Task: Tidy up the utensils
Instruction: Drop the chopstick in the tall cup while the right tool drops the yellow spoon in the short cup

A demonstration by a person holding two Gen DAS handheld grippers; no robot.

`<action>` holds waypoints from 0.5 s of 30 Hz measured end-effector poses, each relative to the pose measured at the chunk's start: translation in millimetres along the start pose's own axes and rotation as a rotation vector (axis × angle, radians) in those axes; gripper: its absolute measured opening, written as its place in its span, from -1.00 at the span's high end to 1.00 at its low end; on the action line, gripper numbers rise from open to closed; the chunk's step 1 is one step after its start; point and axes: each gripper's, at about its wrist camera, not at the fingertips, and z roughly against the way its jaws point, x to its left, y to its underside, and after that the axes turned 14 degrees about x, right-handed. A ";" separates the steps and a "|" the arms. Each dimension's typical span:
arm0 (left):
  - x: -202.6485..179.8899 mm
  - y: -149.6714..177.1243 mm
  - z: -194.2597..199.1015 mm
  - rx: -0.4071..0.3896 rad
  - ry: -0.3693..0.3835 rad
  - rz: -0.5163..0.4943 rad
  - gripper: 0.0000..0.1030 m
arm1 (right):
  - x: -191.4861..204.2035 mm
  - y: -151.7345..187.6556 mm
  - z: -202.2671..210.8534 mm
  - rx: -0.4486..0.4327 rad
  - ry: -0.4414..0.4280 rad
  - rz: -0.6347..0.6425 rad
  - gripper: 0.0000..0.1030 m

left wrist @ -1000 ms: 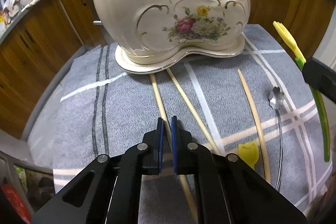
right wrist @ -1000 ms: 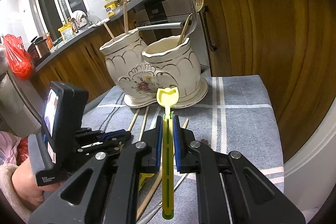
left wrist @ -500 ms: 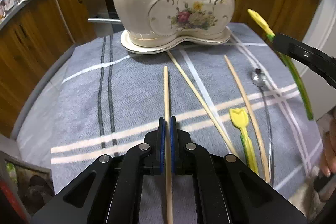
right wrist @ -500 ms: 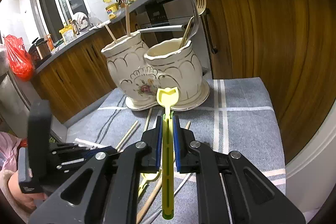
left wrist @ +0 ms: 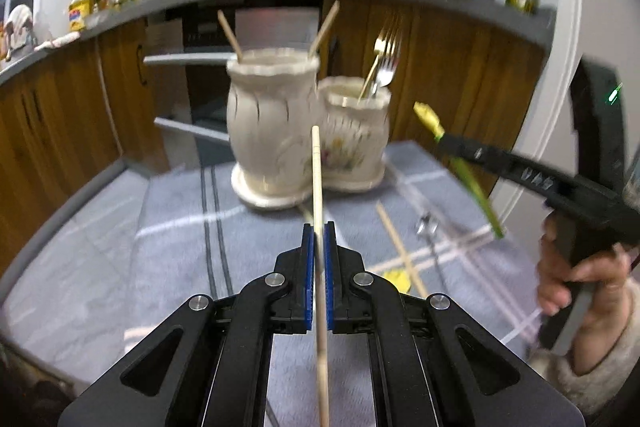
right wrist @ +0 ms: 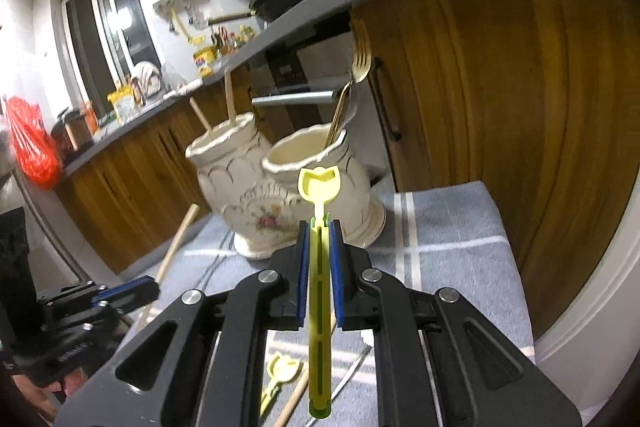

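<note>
Left wrist view: the left gripper (left wrist: 318, 243) has its blue-padded jaws clamped on a pale wooden chopstick (left wrist: 317, 179), which runs straight forward between the pads and is lifted clear of the grey cloth with white and dark stripes (left wrist: 180, 227). The chopstick tip points toward the cream ceramic double-compartment utensil holder with gold trim and a floral motif (left wrist: 276, 131), which stands at the far edge of the cloth. The taller left compartment holds two upright wooden chopsticks (left wrist: 230, 35); the shorter right compartment holds metal forks (left wrist: 384, 63). To the right of the held chopstick, a second wooden chopstick (left wrist: 394, 239), a metal spoon (left wrist: 426, 227) and a yellow plastic tulip-shaped utensil (left wrist: 396, 277) lie on the cloth. At the right edge of the frame, the person's hand (left wrist: 576, 279) holds the right gripper, raised above the cloth.

Right wrist view: the left gripper (right wrist: 124, 291) appears at the lower left with its chopstick (right wrist: 176, 243) angled up toward the holder (right wrist: 248, 187). In the centre, the right gripper (right wrist: 319, 251) has its jaws closed on a yellow-green plastic utensil with a slotted handle and tulip-shaped head (right wrist: 319, 187). The head projects past the fingertips, in front of the holder's right compartment, the handle extending back between the pads. Below the gripper, the loose yellow utensil (right wrist: 282, 369) lies on the cloth (right wrist: 440, 227).
</note>
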 end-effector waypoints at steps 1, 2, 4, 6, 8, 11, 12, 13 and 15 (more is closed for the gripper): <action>1.4 -2.6 3.7 -0.027 0.005 0.004 0.90 | -0.8 -1.3 0.4 -0.016 -0.002 -0.006 0.81; 4.1 -5.0 5.8 -0.049 0.010 0.007 0.90 | -0.9 -2.4 0.2 -0.028 -0.005 -0.009 0.81; 8.1 -10.8 10.0 -0.091 0.031 0.015 0.90 | -1.0 -4.1 0.0 -0.066 -0.013 -0.016 0.81; 15.8 -20.1 13.3 -0.136 0.052 0.028 0.90 | -0.3 -5.9 -0.8 -0.091 -0.025 -0.023 0.81; 21.6 -29.6 14.8 -0.169 0.076 0.045 0.90 | 0.5 -9.5 -2.7 -0.106 -0.061 -0.040 0.81; 30.6 -44.9 20.1 -0.233 0.085 0.056 0.90 | 3.9 -18.5 -2.6 -0.129 -0.065 -0.040 0.81; 32.6 -50.0 21.5 -0.255 0.081 0.056 0.90 | 5.8 -24.3 -2.8 -0.136 -0.056 -0.031 0.81; 34.6 -54.0 25.2 -0.272 0.080 0.057 0.90 | 6.8 -30.8 -3.0 -0.143 -0.054 -0.027 0.81; 39.2 -65.8 25.8 -0.292 0.072 0.057 0.90 | 6.5 -41.9 -2.3 -0.153 -0.062 -0.033 0.81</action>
